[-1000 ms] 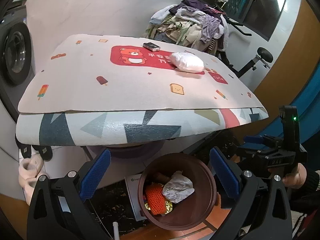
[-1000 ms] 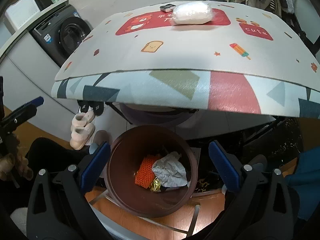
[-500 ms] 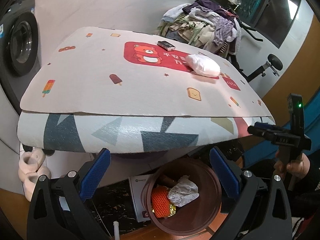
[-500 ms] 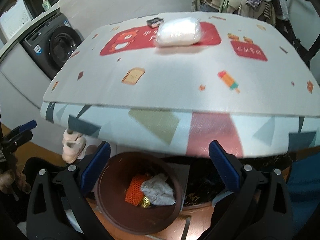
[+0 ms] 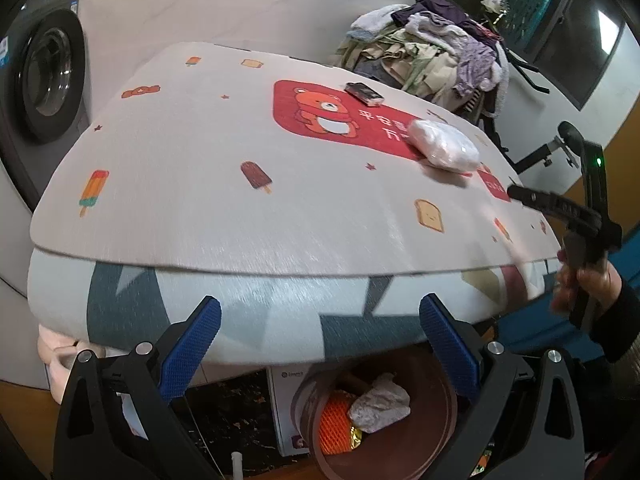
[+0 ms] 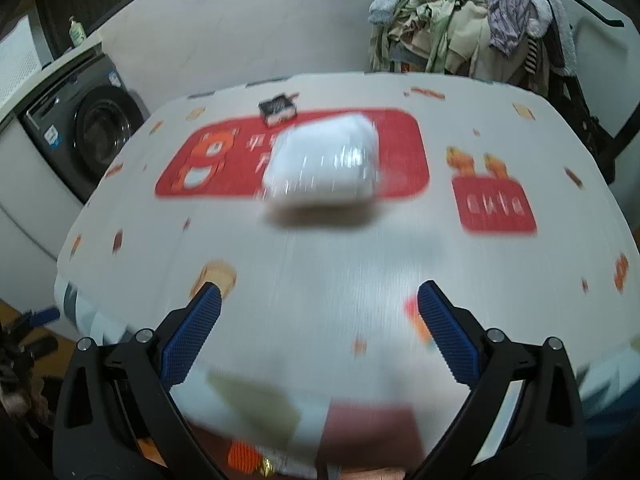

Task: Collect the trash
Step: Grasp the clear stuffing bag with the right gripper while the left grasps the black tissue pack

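Left hand-held gripper [image 5: 320, 332] spread wide, nothing between its fingers, held at the desk [image 5: 200, 184] front edge; right hand-held gripper [image 6: 319, 312] also wide open and empty, over the desk top; white plastic-wrapped bundle [image 6: 322, 162] lies on the red bear panel, well ahead of the right fingers, nothing between; small dark box [image 6: 278, 111] just behind the bundle; brown trash bin [image 5: 442, 428] on the floor under the desk edge holds orange mesh [image 5: 334, 424] and crumpled white paper [image 5: 380, 402]; clothes heap [image 6: 472, 20] behind the desk, washing machine [image 6: 86, 130] at left; red patch reads "cute", blurred; versus a second ago both grippers have risen from bin level, right view now looks onto the desk top
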